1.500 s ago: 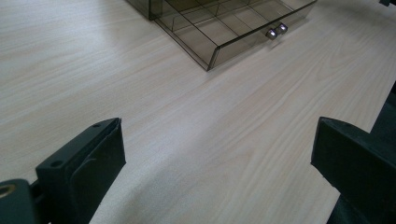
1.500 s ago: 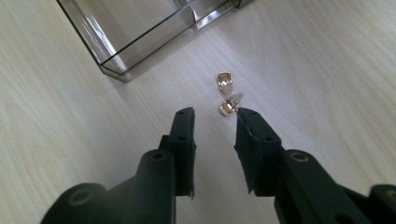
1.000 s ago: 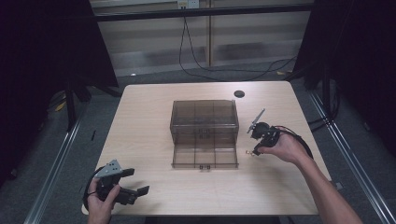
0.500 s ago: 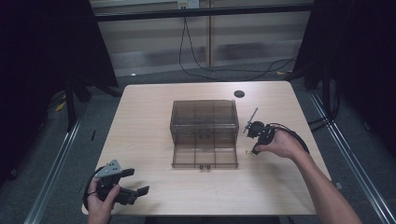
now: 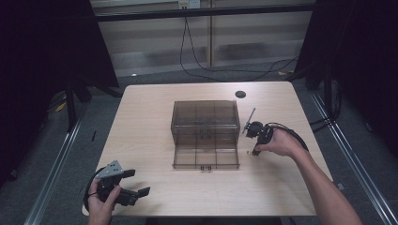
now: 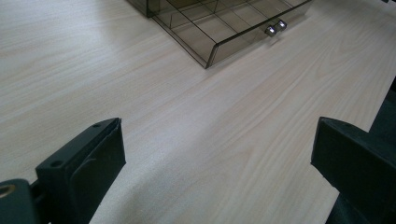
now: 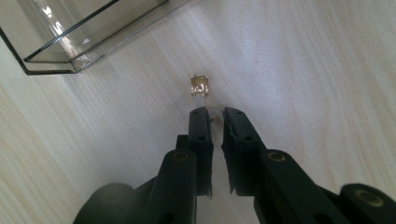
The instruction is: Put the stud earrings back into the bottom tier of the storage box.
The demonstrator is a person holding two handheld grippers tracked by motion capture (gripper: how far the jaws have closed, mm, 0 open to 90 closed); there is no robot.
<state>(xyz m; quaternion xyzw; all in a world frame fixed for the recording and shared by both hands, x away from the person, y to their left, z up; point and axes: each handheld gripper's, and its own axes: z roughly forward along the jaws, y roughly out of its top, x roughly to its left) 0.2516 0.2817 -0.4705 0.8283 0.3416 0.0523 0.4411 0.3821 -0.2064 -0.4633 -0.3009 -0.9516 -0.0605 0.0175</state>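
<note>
The right tongs (image 7: pixel 215 112) are pointing down at the tabletop (image 5: pixel 150 122), their jaws drawn almost together with just a slim gap showing between the tips. A small pale scrap seems to be sitting in that gap at the very tip, though I cannot tell what it is or whether the pads are gripping it. Just beyond the tips, toward twelve o'clock in the right gripper view, a small gold-coloured ring-like piece (image 7: pixel 199 85) is lying on the wood, close to the tongs but apart from them. From above, that piece (image 5: pixel 248 151) is showing as a tiny speck at about three o'clock from the smoky clear drawer box (image 5: pixel 205 123), just off the corner of its pulled-out drawer (image 5: pixel 205 157). The right hand (image 5: pixel 277 143) is resting there beside the box.

Down at seven o'clock on the tabletop, near its front edge, the left tongs (image 5: pixel 133 183) are sitting in the person's left hand (image 5: pixel 101 199), jaws spread wide and holding nothing; bare wood is lying between them, with the drawer's two small metal knobs (image 6: pixel 275 28) ahead.
</note>
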